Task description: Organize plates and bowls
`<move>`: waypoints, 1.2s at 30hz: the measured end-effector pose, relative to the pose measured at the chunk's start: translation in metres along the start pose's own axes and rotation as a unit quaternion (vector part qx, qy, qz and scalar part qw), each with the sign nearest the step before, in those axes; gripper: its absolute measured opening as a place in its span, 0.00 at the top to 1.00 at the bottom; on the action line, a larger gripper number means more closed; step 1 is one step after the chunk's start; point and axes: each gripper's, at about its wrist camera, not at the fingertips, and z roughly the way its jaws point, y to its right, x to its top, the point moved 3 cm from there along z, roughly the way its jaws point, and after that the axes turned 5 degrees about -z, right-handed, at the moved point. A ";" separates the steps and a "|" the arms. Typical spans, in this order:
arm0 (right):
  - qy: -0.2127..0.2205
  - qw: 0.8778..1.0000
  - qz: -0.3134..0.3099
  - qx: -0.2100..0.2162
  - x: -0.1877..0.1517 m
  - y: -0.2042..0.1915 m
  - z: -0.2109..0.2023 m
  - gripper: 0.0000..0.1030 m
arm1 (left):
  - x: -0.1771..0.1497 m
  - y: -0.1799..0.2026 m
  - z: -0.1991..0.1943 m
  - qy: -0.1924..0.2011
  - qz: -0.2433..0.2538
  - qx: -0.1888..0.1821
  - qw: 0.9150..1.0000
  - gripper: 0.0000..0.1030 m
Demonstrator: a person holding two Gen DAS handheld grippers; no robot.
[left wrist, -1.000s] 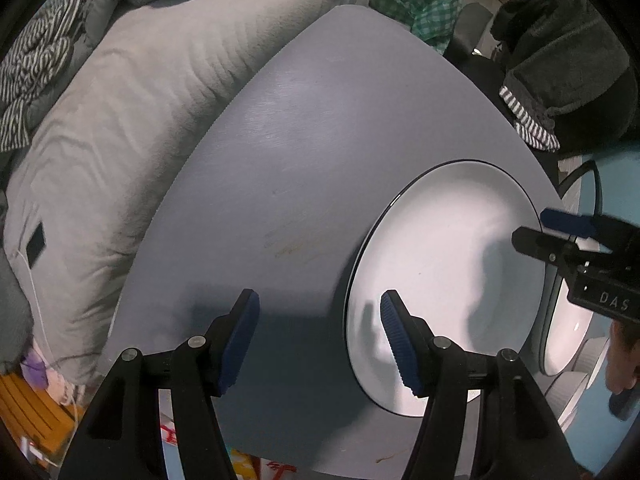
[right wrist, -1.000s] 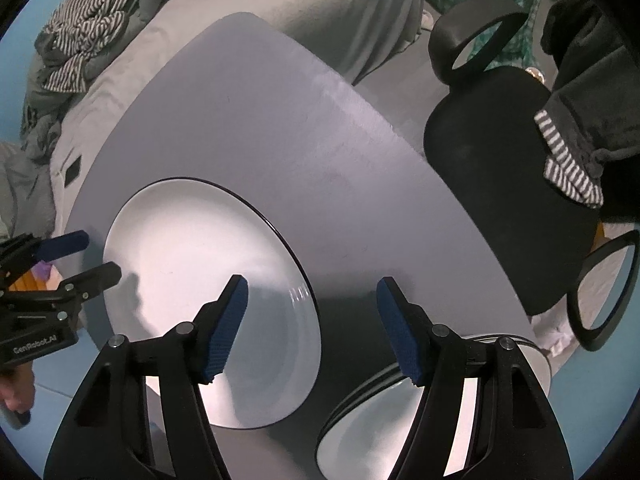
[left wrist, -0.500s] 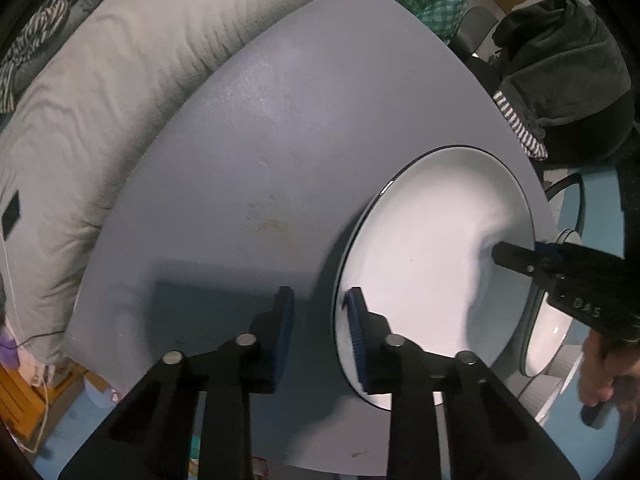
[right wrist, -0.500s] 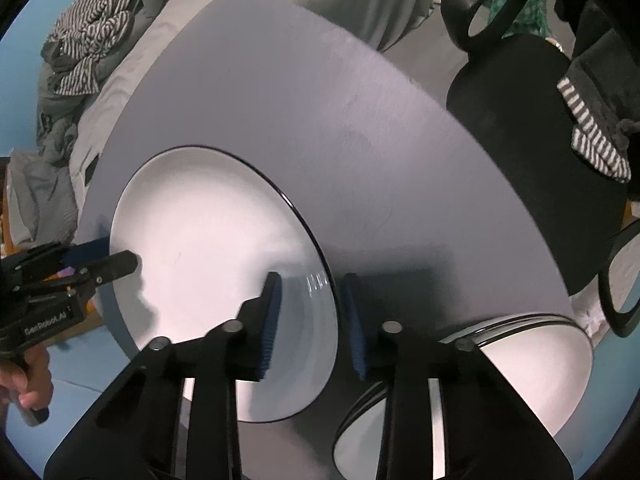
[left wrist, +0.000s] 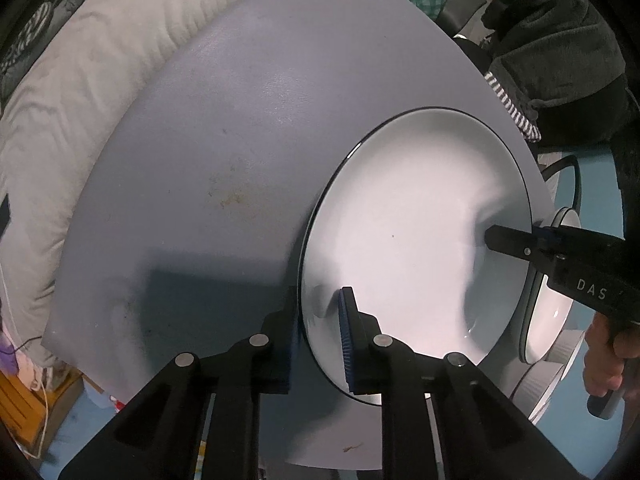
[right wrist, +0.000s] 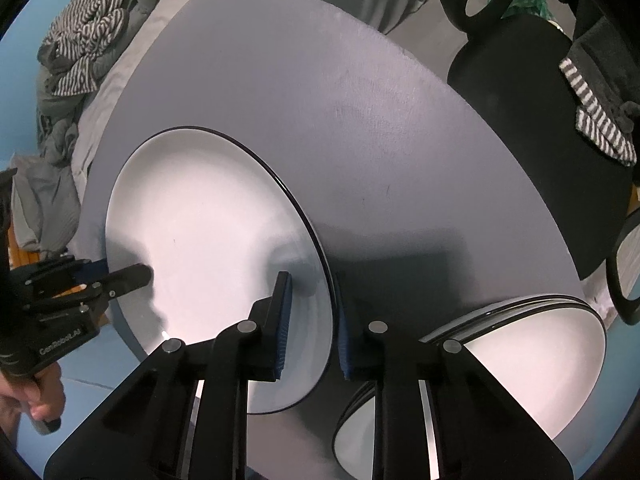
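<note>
A large white plate (left wrist: pixel 420 220) with a thin black rim lies on the grey table (left wrist: pixel 240 120). My left gripper (left wrist: pixel 320 300) straddles its left rim, one pad under the edge and one on top, jaws closing onto it. In the right wrist view my right gripper (right wrist: pixel 312 284) holds the opposite rim of the plate (right wrist: pixel 200 220) the same way, jaws closing. Each gripper shows in the other's view: the right one (left wrist: pixel 516 240) at the plate's far edge, the left one (right wrist: pixel 128 276) likewise.
A stack of white black-rimmed plates (right wrist: pixel 520 352) sits on the table (right wrist: pixel 360 140) beside the held plate, with a ribbed white bowl (left wrist: pixel 560 352) below it. A black chair (right wrist: pixel 520 120) stands right, grey bedding (left wrist: pixel 80 100) left. A hand (left wrist: pixel 608 352) holds the right gripper's handle.
Both grippers' jaws went from wide apart to nearly together around the plate's opposite rims. Both views tipped a little further down toward the table.
</note>
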 end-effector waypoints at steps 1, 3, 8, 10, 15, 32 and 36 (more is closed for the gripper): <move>0.000 1.000 -0.002 0.000 0.000 0.000 0.001 0.81 | -0.001 -0.001 0.000 0.001 0.001 -0.001 1.000 0.84; 0.001 1.000 -0.002 -0.001 0.001 0.000 0.001 0.81 | -0.001 -0.005 -0.002 0.001 0.002 -0.007 1.000 0.85; 0.005 1.000 0.009 0.000 -0.002 0.002 0.001 0.80 | 0.001 -0.012 -0.001 -0.005 -0.023 -0.027 0.999 0.85; 0.008 1.000 0.008 -0.001 -0.003 0.002 0.001 0.80 | 0.001 -0.012 -0.002 -0.003 -0.025 -0.027 0.999 0.85; 0.016 1.000 0.023 -0.002 -0.006 0.005 -0.002 0.80 | -0.001 -0.014 -0.004 0.004 -0.024 -0.020 0.999 0.85; 0.025 0.998 0.056 0.012 -0.017 -0.002 -0.004 0.83 | -0.001 -0.004 0.002 -0.005 -0.029 -0.010 1.000 0.84; 0.026 0.998 0.057 0.004 -0.018 -0.004 -0.006 0.83 | 0.000 -0.003 0.001 -0.003 -0.024 -0.008 1.000 0.84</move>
